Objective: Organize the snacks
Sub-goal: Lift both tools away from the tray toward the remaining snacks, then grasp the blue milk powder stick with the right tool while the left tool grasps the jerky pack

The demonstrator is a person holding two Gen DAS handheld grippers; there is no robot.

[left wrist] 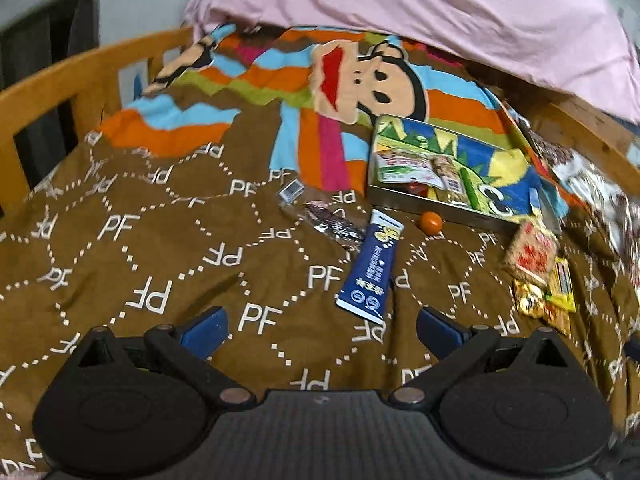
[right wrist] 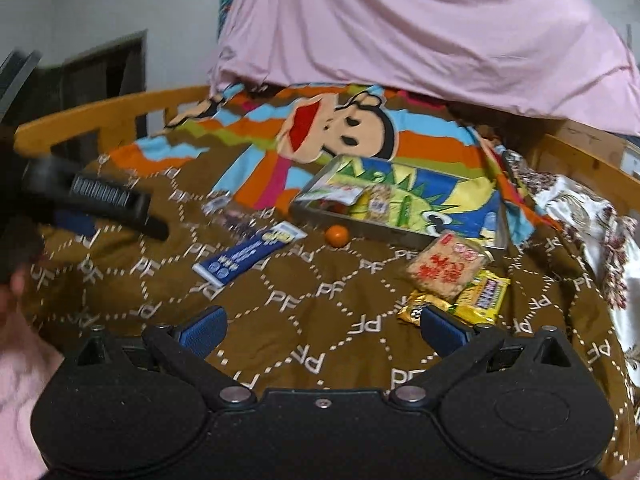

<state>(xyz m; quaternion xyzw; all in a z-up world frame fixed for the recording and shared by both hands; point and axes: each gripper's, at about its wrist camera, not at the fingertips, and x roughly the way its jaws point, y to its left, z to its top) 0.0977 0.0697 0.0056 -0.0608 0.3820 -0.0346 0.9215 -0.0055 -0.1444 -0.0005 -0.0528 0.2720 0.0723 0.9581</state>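
Note:
A colourful metal tin (left wrist: 508, 184) (right wrist: 472, 216) lies open on the brown bedspread with several snack packs inside. In front of it lie a blue snack packet (left wrist: 370, 268) (right wrist: 250, 254), a small orange (left wrist: 430, 222) (right wrist: 336, 235), a dark wrapped bar (left wrist: 334, 224), a small silver packet (left wrist: 291, 192) (right wrist: 216, 202), a rice-cracker pack (left wrist: 530, 254) (right wrist: 446, 266) and yellow packets (left wrist: 546, 300) (right wrist: 482, 296). My left gripper (left wrist: 322, 328) is open and empty, just short of the blue packet; it also shows at the left of the right wrist view (right wrist: 108, 208). My right gripper (right wrist: 322, 330) is open and empty near the yellow packets.
A wooden bed rail (left wrist: 60, 76) (right wrist: 112, 112) runs along the far left side. A pink quilt (left wrist: 440, 12) (right wrist: 420, 28) is heaped at the back. A patterned cloth (right wrist: 592, 216) lies at the right edge.

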